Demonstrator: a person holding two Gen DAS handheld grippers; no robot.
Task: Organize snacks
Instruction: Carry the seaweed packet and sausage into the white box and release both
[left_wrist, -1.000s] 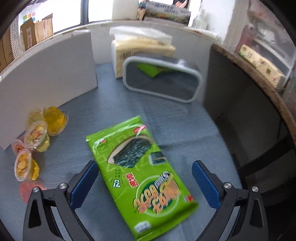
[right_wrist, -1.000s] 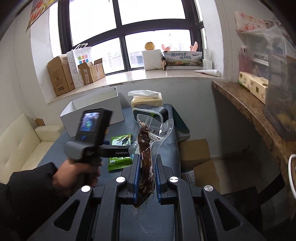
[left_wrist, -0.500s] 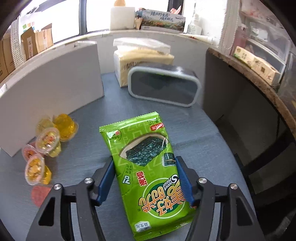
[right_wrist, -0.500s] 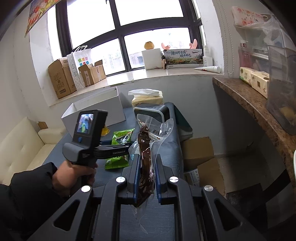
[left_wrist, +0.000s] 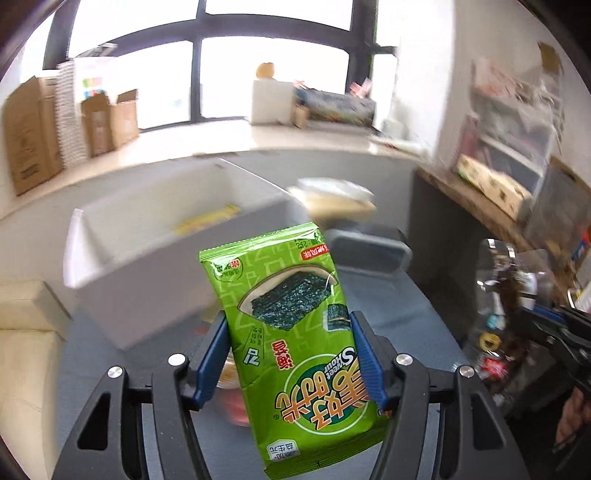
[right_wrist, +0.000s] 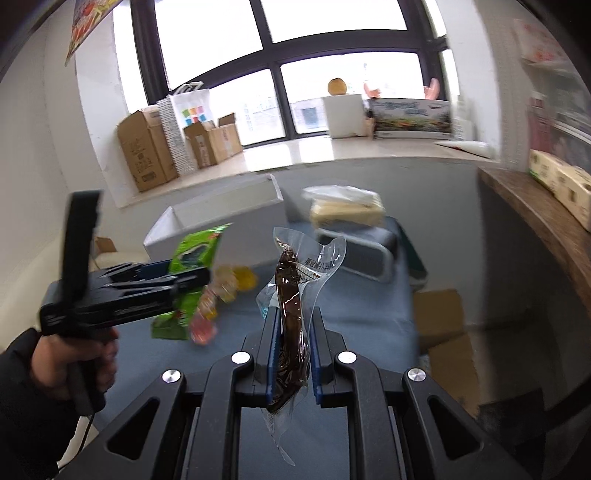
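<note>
The left gripper (left_wrist: 288, 354) is clamping the green seaweed snack packet (left_wrist: 291, 332) aloft, long axis pointing away toward the white open box (left_wrist: 155, 236) lying far-left. The right gripper (right_wrist: 293, 354) is pinching a clear vacuum-sealed brown snack pouch (right_wrist: 291, 295) upright, farther from that box.

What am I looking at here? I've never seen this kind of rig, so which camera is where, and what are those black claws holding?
There is no robot. A person holds a pistol-grip clamp in each hand, and a fisheye camera on each looks out along its two blue-padded fingers.

Left camera view: the left gripper is shut on a green seaweed snack bag, lifted off the table.

Right camera view: the right gripper is shut on a clear vacuum pouch with something dark brown inside. The left clamp shows at its left.

On the blue-grey table sit a white box, a grey container, a tissue pack and blurred jelly cups.
</note>
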